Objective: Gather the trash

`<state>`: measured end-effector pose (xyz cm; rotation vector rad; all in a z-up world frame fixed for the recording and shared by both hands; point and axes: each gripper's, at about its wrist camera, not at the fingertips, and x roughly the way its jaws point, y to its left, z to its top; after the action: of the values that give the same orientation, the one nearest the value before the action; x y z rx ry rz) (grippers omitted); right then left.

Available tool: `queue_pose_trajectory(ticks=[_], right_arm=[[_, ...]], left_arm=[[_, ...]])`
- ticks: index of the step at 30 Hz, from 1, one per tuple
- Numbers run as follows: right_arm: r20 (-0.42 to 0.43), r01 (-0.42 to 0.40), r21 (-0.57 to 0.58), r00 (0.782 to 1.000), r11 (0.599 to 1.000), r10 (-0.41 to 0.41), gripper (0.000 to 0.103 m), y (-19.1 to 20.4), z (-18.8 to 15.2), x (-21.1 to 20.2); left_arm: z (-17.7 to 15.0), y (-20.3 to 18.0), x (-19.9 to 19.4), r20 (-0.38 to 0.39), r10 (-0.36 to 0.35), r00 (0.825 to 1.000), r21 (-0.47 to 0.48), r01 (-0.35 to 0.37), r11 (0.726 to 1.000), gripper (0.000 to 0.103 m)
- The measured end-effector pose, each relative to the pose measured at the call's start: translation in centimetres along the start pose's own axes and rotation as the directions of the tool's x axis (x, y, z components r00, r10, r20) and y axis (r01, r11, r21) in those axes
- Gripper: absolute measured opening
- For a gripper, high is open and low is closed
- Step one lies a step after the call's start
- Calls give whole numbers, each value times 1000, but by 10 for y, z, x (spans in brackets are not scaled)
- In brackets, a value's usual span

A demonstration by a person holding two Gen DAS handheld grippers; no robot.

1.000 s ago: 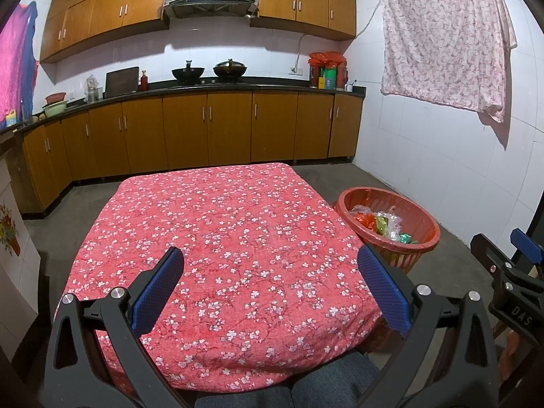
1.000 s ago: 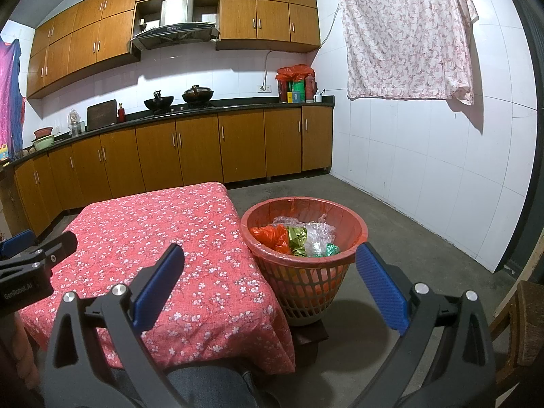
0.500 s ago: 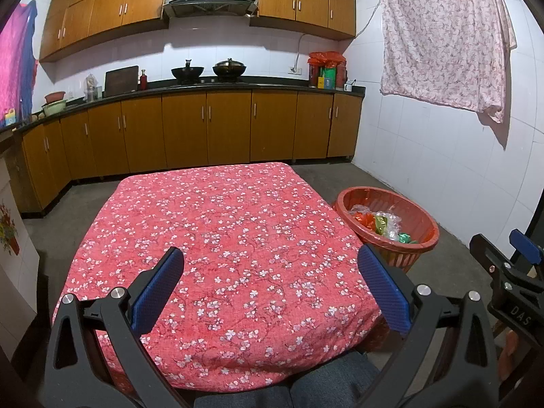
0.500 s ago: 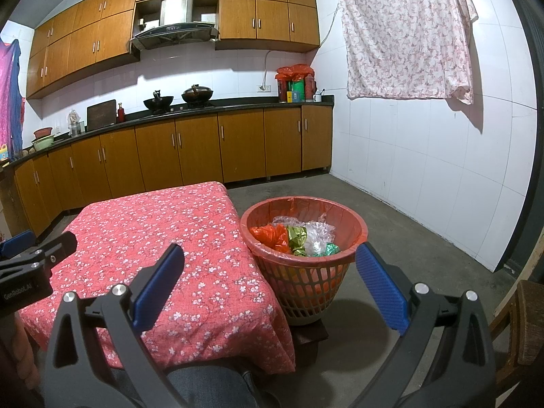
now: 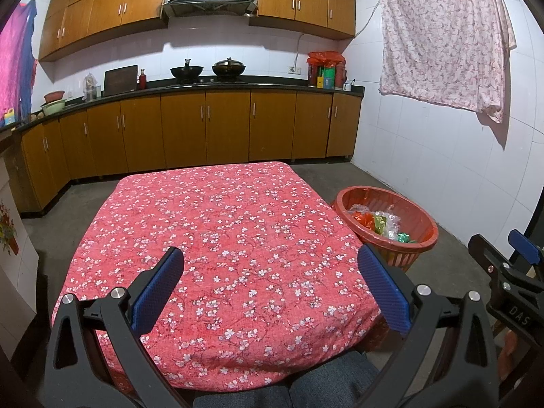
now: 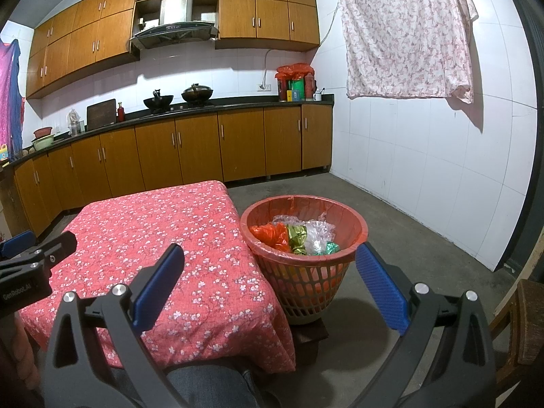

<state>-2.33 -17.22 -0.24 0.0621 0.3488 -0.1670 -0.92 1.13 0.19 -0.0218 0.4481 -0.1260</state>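
A red plastic basket (image 6: 353, 219) stands on the floor at the table's right side and holds trash (image 6: 299, 236): orange plastic, green and gold foil wrappers, clear film. It also shows in the left wrist view (image 5: 426, 219). My left gripper (image 5: 272, 285) is open and empty above the near edge of the table with the red flowered cloth (image 5: 221, 224). My right gripper (image 6: 270, 284) is open and empty, held near the table's right corner in front of the basket. No trash shows on the cloth.
Wooden kitchen cabinets (image 5: 204, 132) with a black counter run along the back and left. A flowered cloth (image 5: 442, 37) hangs on the white tiled right wall. A wooden chair (image 6: 523, 323) stands at the far right. Bare concrete floor (image 6: 408, 224) lies around the basket.
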Motion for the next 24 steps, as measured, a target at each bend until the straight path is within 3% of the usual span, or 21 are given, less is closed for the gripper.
queue_pose_trajectory(ticks=[24], right_arm=[[-1, 0, 0, 1000, 1000, 0, 99, -1, 1, -1]], left_arm=[[2, 1, 1, 0, 0, 1000, -1, 0, 1000, 101]])
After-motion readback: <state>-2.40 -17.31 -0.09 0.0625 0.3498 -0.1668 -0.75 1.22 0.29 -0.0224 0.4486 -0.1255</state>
